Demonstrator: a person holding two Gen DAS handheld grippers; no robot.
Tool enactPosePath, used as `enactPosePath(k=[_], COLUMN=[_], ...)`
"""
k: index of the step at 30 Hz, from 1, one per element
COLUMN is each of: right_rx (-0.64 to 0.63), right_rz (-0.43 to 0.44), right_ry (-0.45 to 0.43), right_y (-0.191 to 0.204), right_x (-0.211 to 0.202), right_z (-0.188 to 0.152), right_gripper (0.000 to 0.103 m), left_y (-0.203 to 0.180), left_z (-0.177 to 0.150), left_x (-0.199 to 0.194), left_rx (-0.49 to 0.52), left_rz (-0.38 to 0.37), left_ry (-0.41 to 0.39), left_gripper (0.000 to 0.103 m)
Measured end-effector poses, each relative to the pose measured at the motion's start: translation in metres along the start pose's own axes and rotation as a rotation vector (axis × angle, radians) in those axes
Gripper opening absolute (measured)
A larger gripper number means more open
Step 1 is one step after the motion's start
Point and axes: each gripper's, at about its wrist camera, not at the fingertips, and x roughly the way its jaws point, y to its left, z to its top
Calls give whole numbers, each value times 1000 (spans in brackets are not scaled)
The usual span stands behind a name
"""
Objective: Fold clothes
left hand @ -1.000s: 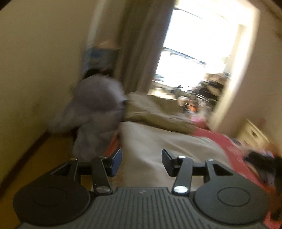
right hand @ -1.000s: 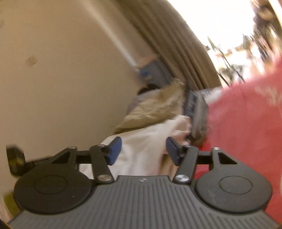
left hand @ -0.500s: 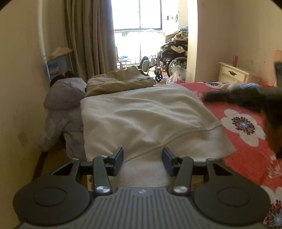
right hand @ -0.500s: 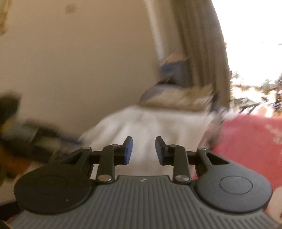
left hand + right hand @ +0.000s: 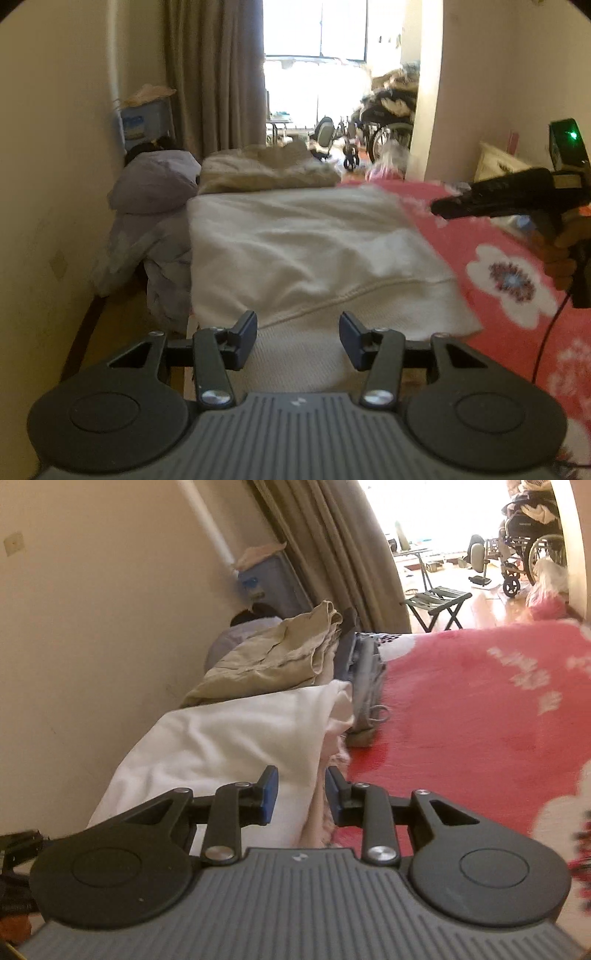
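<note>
A cream sweatshirt [image 5: 306,254] lies spread flat on the bed, along the side nearest the wall, with its ribbed hem [image 5: 314,347] turned toward the left tongs [image 5: 298,338]. Its long axis runs away from the tongs toward the window, where a folded beige garment [image 5: 266,171] sits just beyond it. The red floral blanket [image 5: 513,280] covers the rest of the bed to the right.

The left tongs hover directly above the hem with their pads apart and nothing between them. The right tongs [image 5: 297,794] sit at the sweatshirt's right edge, where the cloth [image 5: 236,746] meets the blanket [image 5: 480,716]; their pads have just been closing and now stand narrower, with a gap left. The edge of the cloth shows between the pads, but whether they touch it cannot be told. In the left wrist view the right tongs appear raised over the blanket, held in a hand [image 5: 561,254].

The left hand looks nearer the hem, the right nearer the side edge. The coming move likely turns on seizing that near hem and carrying it along the long axis toward the far end.
</note>
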Motion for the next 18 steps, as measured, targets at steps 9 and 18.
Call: enactPosePath(k=[9,18], right_rx=[-364,-335], right_rz=[-107,-34], right_ry=[198,120], right_y=[58,94], right_x=[-110,-247], right_z=[-13,-116], right_gripper=[42,91], left_y=[-61,-130], left_z=[-15,-64], left_x=[-119,-192], left_rx=[-91,-260], left_rz=[26,17], left_ry=[-56,-30], left_gripper=[71,94])
